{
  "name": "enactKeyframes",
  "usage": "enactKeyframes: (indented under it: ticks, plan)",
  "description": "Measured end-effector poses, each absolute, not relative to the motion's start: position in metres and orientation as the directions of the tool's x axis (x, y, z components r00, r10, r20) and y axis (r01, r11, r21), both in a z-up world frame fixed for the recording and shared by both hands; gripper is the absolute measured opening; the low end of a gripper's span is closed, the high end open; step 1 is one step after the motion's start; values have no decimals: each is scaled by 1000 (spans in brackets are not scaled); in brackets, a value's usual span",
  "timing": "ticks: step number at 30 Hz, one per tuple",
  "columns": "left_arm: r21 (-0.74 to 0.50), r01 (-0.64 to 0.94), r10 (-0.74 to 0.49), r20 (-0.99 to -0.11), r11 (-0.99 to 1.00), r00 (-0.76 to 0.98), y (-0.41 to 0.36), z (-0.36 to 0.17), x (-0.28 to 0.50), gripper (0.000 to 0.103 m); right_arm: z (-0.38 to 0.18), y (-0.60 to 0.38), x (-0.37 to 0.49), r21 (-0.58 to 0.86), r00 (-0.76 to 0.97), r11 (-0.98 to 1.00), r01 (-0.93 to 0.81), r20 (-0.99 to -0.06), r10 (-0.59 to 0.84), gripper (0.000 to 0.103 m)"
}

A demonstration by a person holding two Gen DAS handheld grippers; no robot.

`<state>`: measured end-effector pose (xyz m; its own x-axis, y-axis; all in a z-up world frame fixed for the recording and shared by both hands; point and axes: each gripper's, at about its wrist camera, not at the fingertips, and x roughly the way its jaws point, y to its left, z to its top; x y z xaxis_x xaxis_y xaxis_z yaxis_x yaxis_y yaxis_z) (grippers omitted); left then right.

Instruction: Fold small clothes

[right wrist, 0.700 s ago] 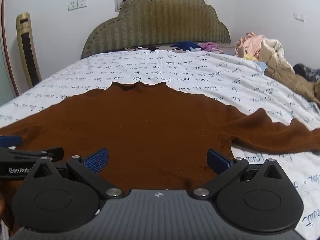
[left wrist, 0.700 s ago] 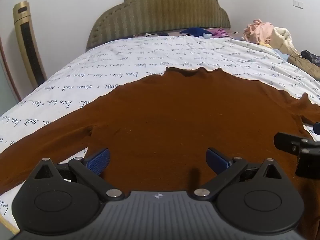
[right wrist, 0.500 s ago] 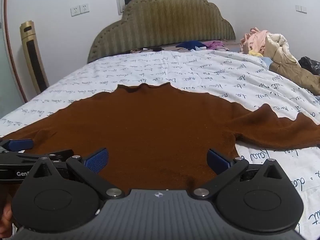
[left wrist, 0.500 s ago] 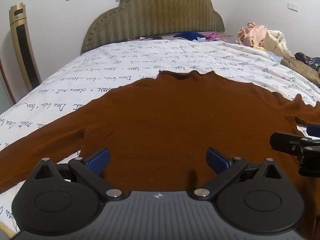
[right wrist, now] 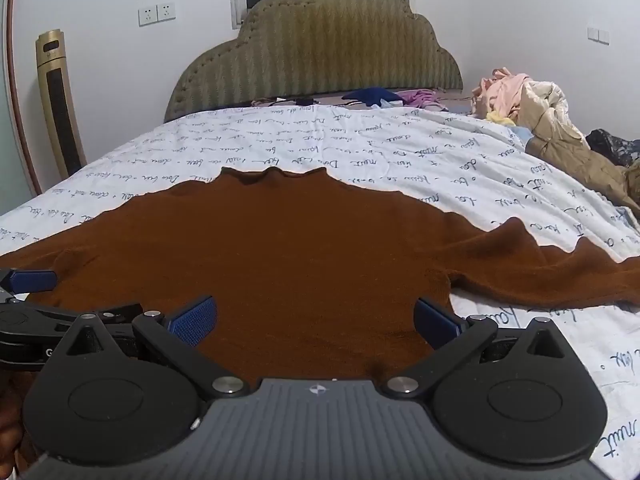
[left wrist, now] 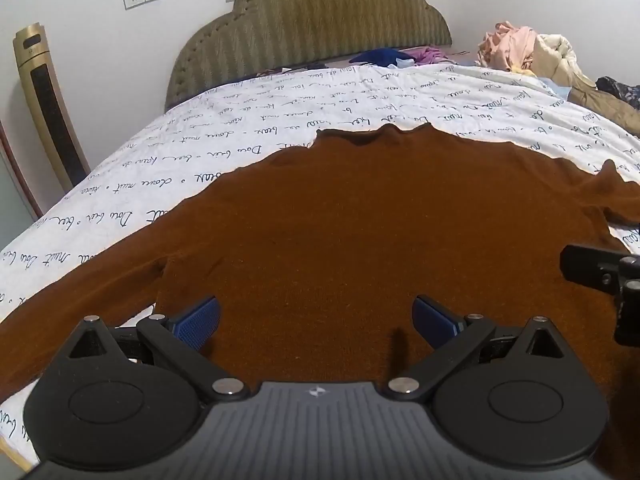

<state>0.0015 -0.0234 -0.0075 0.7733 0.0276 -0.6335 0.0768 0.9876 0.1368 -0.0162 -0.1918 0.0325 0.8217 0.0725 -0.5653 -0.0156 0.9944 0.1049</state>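
The brown long-sleeved sweater [left wrist: 360, 232] lies spread flat on the bed, neckline toward the headboard at twelve o'clock, hem toward the camera at six, one sleeve running out to nine o'clock and the other to three; in the right wrist view the sweater [right wrist: 304, 248] shows its right sleeve rippled along the upper edge. The left gripper [left wrist: 316, 316] hovers over the lower body of the garment with its blue pads spread wide and nothing between them, and the right gripper [right wrist: 316, 316] does the same just beside it, released and empty, its right pad near the armpit seam. The step in hand seems to be choosing where to take hold for the first fold. To do it well, I would judge that each gripper should go out to its own sleeve or side edge, pinch one clean layer of knit near the shoulder and cuff, and carry it across the body without dragging the rest; the knit looks soft and likely to bunch, so lifting before moving matters. Beneath is the white bedsheet [right wrist: 400, 152] printed with script, beyond it the padded headboard [right wrist: 320, 48], and at two o'clock a pile of clothes [right wrist: 528, 104]
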Motion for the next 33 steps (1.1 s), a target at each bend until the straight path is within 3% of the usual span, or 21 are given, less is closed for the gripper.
enactKeyframes:
  ticks: [12,21,33]
  plan:
    - [67,70,-9,-656,995,755,-12,-10,9,103,40,-200,-28,85,867,995,-43,-491,79,103]
    - [45,65,-18,-669,997,743,-10,-15,13,103,39,-199,-28,109,856,989,-98,-497,140,103]
    - [32,69,-29,-677,997,735,-10,-19,14,103,37,-199,-31,40,862,997,-65,-501,76,103]
